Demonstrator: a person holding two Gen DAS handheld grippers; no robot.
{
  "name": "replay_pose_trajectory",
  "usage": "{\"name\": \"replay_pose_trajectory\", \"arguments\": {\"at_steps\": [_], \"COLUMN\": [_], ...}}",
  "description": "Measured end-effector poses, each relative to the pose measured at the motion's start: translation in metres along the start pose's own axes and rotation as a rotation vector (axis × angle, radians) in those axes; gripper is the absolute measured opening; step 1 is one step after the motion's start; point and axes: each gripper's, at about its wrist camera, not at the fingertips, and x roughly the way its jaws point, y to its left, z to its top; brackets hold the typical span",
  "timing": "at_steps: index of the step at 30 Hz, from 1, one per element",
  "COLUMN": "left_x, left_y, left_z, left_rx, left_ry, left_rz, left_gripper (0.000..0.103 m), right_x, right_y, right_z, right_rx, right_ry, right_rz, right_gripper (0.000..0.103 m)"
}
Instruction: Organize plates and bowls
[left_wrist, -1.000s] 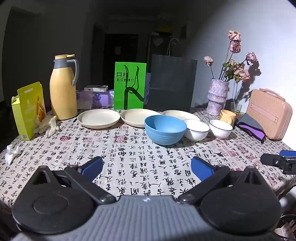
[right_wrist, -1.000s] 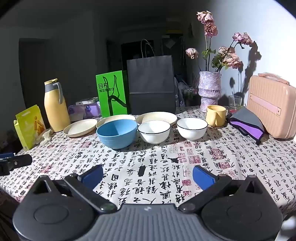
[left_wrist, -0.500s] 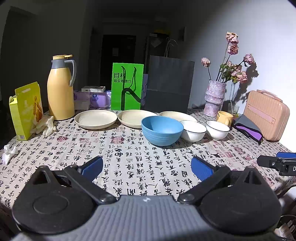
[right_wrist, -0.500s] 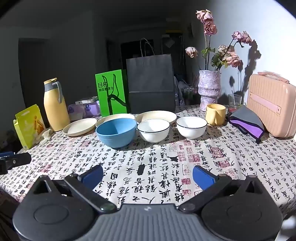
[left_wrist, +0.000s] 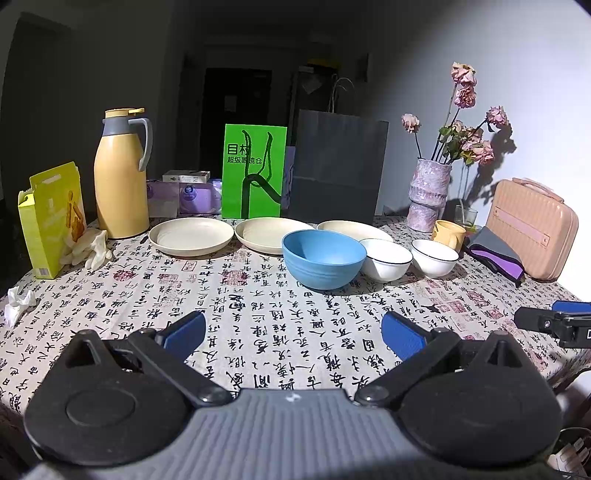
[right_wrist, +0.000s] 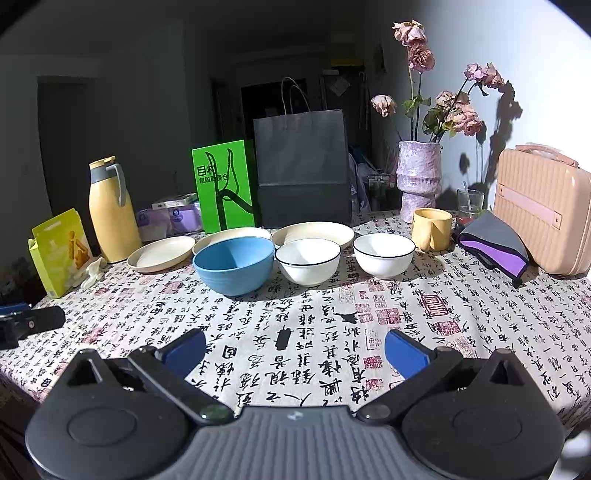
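Three cream plates stand in a row across the table: left plate (left_wrist: 191, 235), middle plate (left_wrist: 264, 233), right plate (left_wrist: 351, 228). In front of them sit a blue bowl (left_wrist: 324, 257) and two white bowls with dark rims (left_wrist: 386, 257) (left_wrist: 435, 256). The right wrist view shows the same blue bowl (right_wrist: 233, 264) and white bowls (right_wrist: 307, 260) (right_wrist: 383, 254). My left gripper (left_wrist: 293, 332) hovers open over the near tablecloth, well short of the dishes. My right gripper (right_wrist: 295, 345) is open too, empty, near the front edge.
A yellow thermos (left_wrist: 121, 173), a yellow box (left_wrist: 51, 218), a green bag (left_wrist: 254, 170), a black paper bag (left_wrist: 336, 168), a vase of dried roses (left_wrist: 428, 192), a yellow mug (left_wrist: 448, 232) and a pink case (left_wrist: 532, 227) ring the dishes. The printed tablecloth (left_wrist: 258, 314) covers the table.
Both grippers have drifted slightly with small shifts of view. Nothing on the table has moved, and both stay open.
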Motion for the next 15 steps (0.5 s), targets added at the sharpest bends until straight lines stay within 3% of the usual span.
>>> {"name": "replay_pose_trajectory", "arguments": {"at_steps": [15], "left_x": [-0.0039], "left_y": [0.0021], "left_z": [0.0015], "left_rx": [-0.003], "left_ry": [-0.01], "left_rz": [-0.006], "left_gripper": [0.103], "right_x": [-0.0011], "right_y": [0.0031], "right_z": [0.0021], "right_rx": [-0.009], "right_ry": [-0.004], "right_rz": [0.004], "right_gripper": [0.103]}}
